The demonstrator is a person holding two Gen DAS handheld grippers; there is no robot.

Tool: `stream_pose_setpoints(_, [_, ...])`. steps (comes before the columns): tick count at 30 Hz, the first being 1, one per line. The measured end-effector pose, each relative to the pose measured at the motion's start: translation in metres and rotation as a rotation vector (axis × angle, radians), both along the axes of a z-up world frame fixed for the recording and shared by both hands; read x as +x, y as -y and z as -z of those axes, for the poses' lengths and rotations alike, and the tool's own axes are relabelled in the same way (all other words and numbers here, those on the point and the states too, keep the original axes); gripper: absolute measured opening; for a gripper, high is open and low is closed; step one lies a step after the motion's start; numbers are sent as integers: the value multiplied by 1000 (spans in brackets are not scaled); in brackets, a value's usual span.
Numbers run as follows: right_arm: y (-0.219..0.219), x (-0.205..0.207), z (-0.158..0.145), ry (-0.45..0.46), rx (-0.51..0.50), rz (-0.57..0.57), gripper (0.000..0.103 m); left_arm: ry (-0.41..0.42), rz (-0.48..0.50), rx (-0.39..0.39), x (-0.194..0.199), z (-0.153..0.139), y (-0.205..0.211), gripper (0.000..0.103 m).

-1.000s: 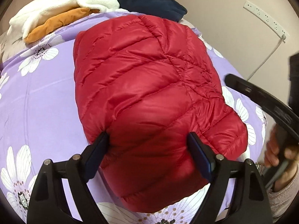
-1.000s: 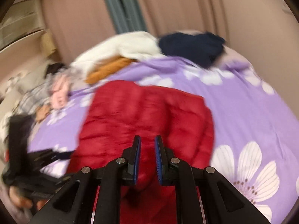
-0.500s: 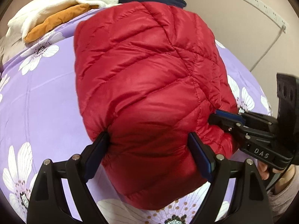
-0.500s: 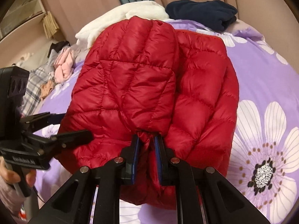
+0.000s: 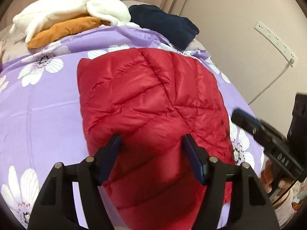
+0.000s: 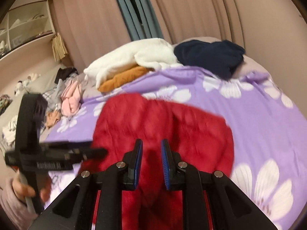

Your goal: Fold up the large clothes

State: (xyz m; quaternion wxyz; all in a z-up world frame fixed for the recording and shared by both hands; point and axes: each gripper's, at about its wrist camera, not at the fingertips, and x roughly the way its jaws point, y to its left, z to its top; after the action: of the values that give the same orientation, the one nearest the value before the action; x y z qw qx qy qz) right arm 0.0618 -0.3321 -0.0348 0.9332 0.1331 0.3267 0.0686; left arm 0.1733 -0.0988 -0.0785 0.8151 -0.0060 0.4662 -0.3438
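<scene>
A red quilted down jacket [image 5: 153, 103] lies folded on the purple flowered bedspread [image 5: 44, 99]. It also shows, blurred, in the right wrist view [image 6: 163, 122]. My left gripper [image 5: 151, 143] is open, its jaws wide apart above the jacket's near end. My right gripper [image 6: 151, 149] has its jaws a little apart over the jacket's near edge, with nothing between the pads. The right gripper also shows at the right of the left wrist view [image 5: 247, 118], beside the jacket. The left gripper shows at the left of the right wrist view [image 6: 92, 150].
At the far end of the bed lie a white fleece [image 5: 73, 9], an orange garment [image 5: 63, 30] under it and a navy garment [image 5: 163, 25]. A power strip [image 5: 276, 40] hangs on the right wall. Pink and plaid clothes [image 6: 71, 97] lie left of the bed.
The right gripper has let go of the jacket's near edge and opened slightly. The jacket has dropped flat on the bed. Both grippers have drawn back and up from it.
</scene>
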Motion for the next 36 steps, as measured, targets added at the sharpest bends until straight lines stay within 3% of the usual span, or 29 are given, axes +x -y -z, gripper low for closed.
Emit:
stream_pose_setpoints(2, [-4,17,3,-15,7,-17,18,-2,4,7,5,2,4,67])
stream_pose_setpoints(7, [-3,51,38,-179,34,-28,18,-26,20,38,12,12,16,67])
stream_pose_setpoints(10, [2,55,51,-226,76,-24,18,-34,29,58,13,18,21,67])
stream_pose_setpoints(17, [2,30,24,-143,83,-38,20,-42,-16,6,3,1,3,74])
stream_pose_setpoints(19, [1,26,17,-124,81,-39,36,-38,-30,-2,0,-3,-3,75])
stream_pose_setpoints(20, [1,24,14,-115,83,-33,48,-31,-40,-5,-4,-7,-8,75])
stream_pose_setpoints(21, [1,21,12,-103,90,-31,52,-27,-45,-4,-6,-8,-10,75])
stream_pose_setpoints(29, [4,-7,-1,-66,138,-20,52,11,-83,22,-31,-21,-29,83])
stream_pose_setpoints(36, [5,-34,-7,-57,188,-12,68,-4,-94,16,-50,-22,-41,87])
